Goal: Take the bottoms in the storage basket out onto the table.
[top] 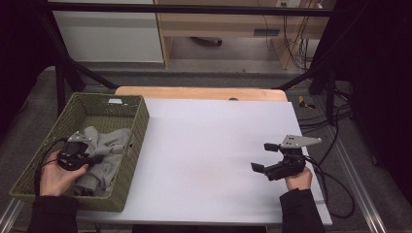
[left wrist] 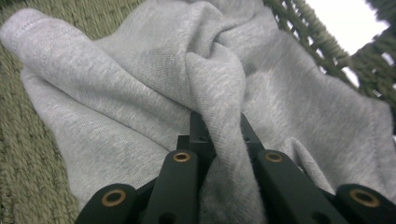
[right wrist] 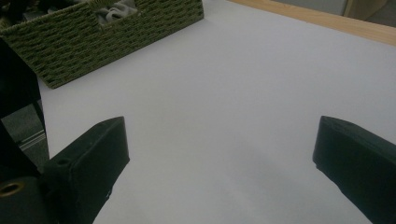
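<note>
My left gripper [left wrist: 219,135] is clamping a raised fold of the soft, light grey garment [left wrist: 154,88] lying in the green basket [top: 138,126]; my right gripper [top: 266,156] is waiting, jaws apart, over the counter [top: 204,145].

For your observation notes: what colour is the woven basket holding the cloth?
Olive green. The basket shows best in the high view, at the table's left.

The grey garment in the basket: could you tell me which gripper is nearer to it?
Left. The left gripper is shut on a fold of the grey garment inside the basket; the right gripper hovers open over the white table, well apart.
</note>
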A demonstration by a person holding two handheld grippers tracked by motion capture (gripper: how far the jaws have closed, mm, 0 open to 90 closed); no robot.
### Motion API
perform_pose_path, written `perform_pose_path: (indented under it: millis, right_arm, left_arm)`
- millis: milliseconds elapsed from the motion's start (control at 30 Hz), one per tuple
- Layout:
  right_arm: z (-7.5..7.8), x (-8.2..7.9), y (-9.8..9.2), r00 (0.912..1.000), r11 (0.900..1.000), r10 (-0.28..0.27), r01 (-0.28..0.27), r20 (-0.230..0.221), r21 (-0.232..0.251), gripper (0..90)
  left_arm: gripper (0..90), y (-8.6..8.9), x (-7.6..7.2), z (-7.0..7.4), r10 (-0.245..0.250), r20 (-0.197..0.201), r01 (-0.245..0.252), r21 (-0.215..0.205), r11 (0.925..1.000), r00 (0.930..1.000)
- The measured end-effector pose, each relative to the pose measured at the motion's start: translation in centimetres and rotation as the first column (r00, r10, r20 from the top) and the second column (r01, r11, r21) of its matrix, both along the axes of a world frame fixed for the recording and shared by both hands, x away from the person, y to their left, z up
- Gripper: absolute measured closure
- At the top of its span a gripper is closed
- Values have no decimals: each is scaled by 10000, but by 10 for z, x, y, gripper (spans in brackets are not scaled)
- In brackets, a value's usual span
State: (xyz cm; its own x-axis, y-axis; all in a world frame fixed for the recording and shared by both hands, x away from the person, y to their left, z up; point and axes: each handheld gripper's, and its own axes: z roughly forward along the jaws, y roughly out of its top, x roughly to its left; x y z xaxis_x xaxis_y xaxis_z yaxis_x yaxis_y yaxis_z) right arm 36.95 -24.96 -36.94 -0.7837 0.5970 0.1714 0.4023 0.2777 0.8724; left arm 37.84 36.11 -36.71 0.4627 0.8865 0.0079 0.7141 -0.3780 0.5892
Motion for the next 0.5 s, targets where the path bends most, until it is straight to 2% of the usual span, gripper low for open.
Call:
perform_pose_path:
  millis: [400,500]
  right_arm:
    - [0,0,-1,10000,10000,26,-26,-6,3,41]
    - [0,0,-1,10000,10000,18,-18,0,-24,40]
  left_arm:
    - [827,-1,-4,16,-70,157,74,-216,9997,9999]
    - [827,-1,-5,20,49,222,-41,-355,9994,9997]
